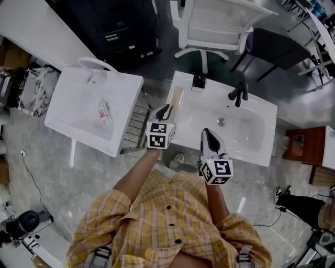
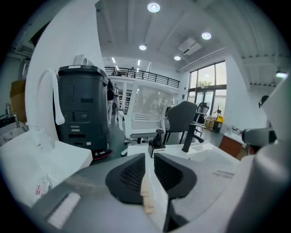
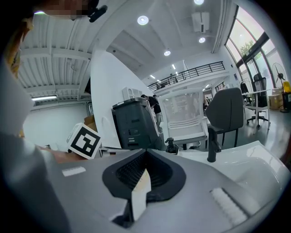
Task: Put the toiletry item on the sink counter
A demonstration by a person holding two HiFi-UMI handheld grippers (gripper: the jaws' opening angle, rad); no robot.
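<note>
While seemingly clamped on toothbrush box (image 1: 177, 97) with left gripper (image 1: 165, 110), at left rim of sink counter (image 1: 267, 131), avoid sideways drag: risks tipping it off. Right gripper (image 1: 208, 136) jaws together.

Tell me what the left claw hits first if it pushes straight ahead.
The toothbrush box between its jaws; beyond that, probably the small black dispenser on the sink counter. Depth is unclear.

white mesh chair (image 1: 220, 21), marbled grey floor (image 1: 63, 178), round ceiling lights (image 2: 153, 7)
</note>
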